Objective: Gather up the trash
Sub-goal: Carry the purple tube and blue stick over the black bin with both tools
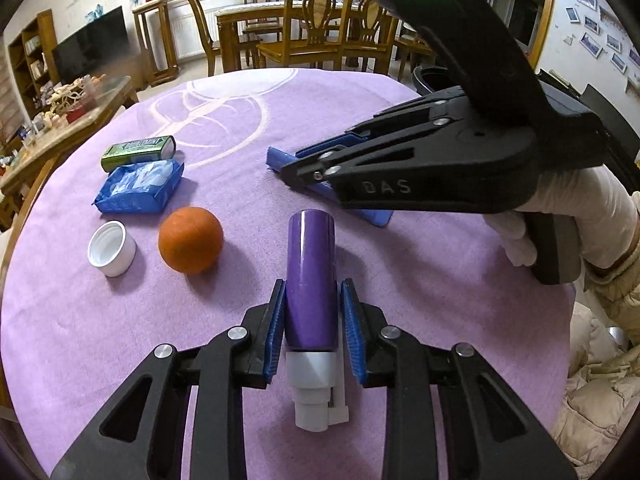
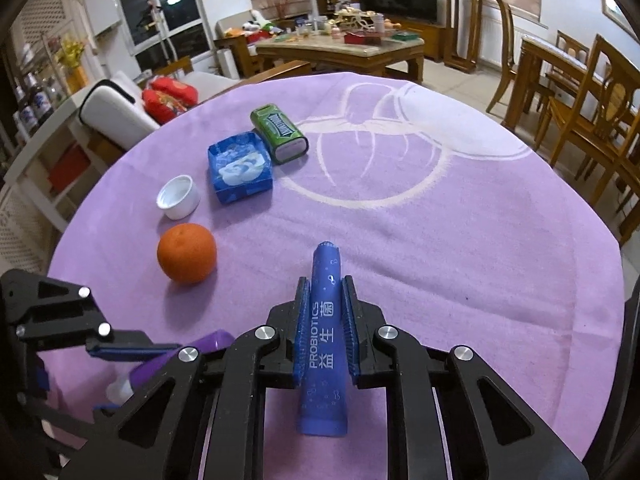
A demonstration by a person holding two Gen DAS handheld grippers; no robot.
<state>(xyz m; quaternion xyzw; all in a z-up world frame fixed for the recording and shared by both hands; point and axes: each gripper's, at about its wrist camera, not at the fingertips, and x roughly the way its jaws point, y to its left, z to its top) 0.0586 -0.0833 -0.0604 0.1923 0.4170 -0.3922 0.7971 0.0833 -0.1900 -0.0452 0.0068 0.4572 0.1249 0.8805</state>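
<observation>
My left gripper [image 1: 313, 292] is shut on a purple spray bottle [image 1: 311, 276] with a white nozzle, held over the purple tablecloth [image 1: 400, 300]. My right gripper [image 2: 325, 289] is shut on a blue probiotics sachet [image 2: 325, 336]; in the left wrist view this gripper [image 1: 286, 170] sits to the right with the sachet [image 1: 280, 158] sticking out. On the cloth lie an orange [image 2: 187, 253], a white cap [image 2: 179, 196], a blue tissue pack [image 2: 240, 166] and a green gum box [image 2: 279, 129]. The left gripper and purple bottle [image 2: 208, 344] show at lower left in the right wrist view.
A dark bin rim [image 1: 434, 76] shows past the table's far right edge in the left wrist view. Wooden chairs and a dining table [image 1: 320, 28] stand behind. A cluttered coffee table [image 2: 340, 46] and a sofa [image 2: 120, 108] lie beyond the table.
</observation>
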